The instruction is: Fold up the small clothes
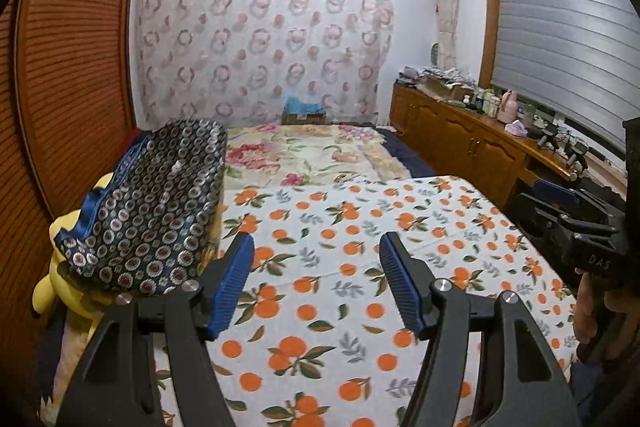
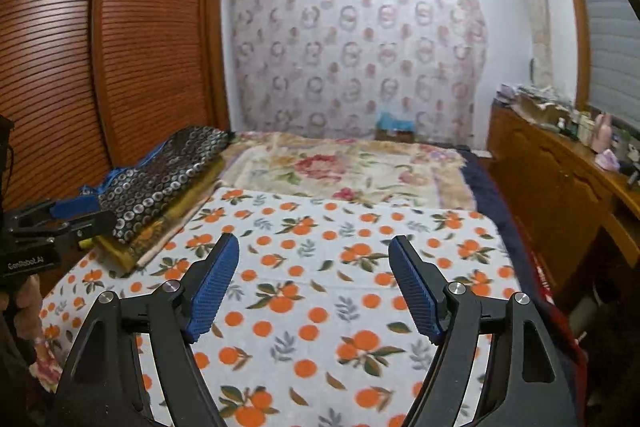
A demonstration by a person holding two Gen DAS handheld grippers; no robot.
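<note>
A dark blue patterned garment [image 1: 156,211] with a bright blue trim lies folded on a pile at the left of the bed; it also shows in the right wrist view [image 2: 168,175] on top of yellowish folded cloth. My left gripper [image 1: 316,251] is open and empty above the orange-print cloth [image 1: 340,279], to the right of the garment. My right gripper [image 2: 314,255] is open and empty above the same cloth [image 2: 320,307]. The right gripper also shows at the right edge of the left wrist view [image 1: 568,207], and the left gripper at the left edge of the right wrist view [image 2: 56,215].
A yellow plush toy [image 1: 60,267] sits under the pile at the left. A floral blanket [image 1: 304,151] covers the far bed. A brown slatted wardrobe [image 2: 120,47] stands left, a wooden cabinet [image 1: 472,143] with clutter right.
</note>
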